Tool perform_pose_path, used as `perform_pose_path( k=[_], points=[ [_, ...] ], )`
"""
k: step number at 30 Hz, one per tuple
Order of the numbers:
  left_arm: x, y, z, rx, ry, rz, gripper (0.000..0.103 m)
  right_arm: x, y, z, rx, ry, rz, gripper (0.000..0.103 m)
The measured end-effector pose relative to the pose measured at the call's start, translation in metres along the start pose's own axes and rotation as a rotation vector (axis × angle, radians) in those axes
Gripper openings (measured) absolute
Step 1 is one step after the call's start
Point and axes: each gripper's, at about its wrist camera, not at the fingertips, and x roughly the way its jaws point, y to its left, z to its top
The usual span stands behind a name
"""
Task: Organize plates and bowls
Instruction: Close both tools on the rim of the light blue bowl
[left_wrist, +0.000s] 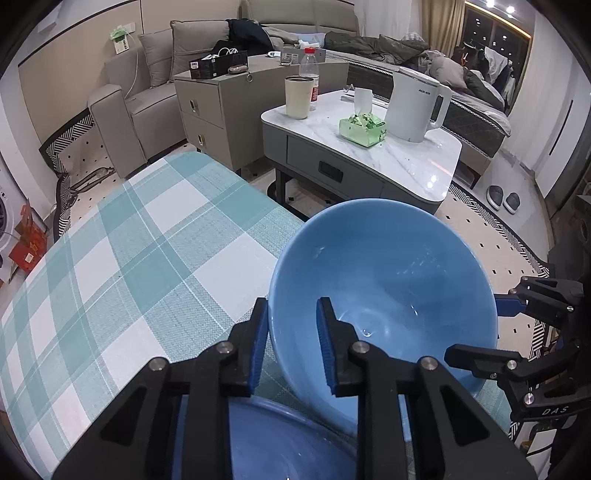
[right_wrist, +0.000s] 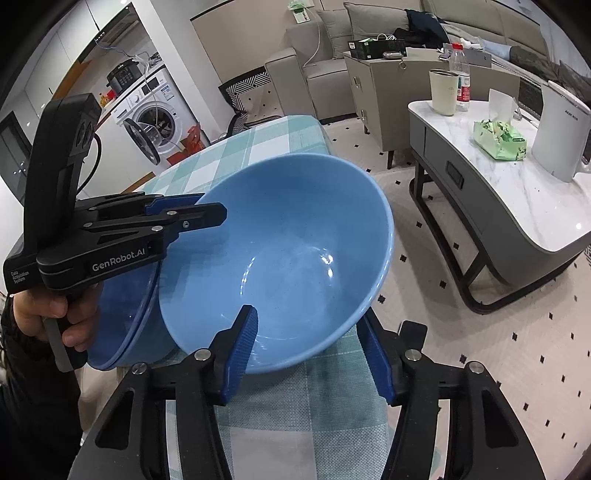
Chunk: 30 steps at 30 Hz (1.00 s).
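Tilted light blue bowl (right_wrist: 295, 236) (empty) leans on darker bowl (right_wrist: 122, 314).

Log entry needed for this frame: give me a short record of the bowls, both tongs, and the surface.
top bowl: light blue bowl, tilted, lifted at one side
beneath: darker blue bowl, upright, the top bowl leaning into it
left tongs: shut on the light bowl's rim, one finger inside, one outside
right tongs: straddling the opposite rim, jaws standing apart, no pinch visible
surface: checked tablecloth
plates: none in view
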Motion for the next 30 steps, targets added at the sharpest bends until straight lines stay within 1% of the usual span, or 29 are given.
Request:
perform_pose_path(
  k=[11,19,30],
  points=[
    [-0.004,-0.003,0.000,0.001,-0.013,0.006,0.024,-0.005,-0.003,0.001,0.005,-0.014,-0.033,0.048],
    [-0.012,-0.006,0.000,-0.001,-0.036,0.006,0.024,-0.011,-0.003,0.000,0.006,-0.032,-0.046,0.046],
    [-0.038,-0.010,0.002,-0.002,-0.092,0.010,0.024,-0.030,0.005,0.000,-0.013,-0.081,-0.057,0.045]
  ],
)
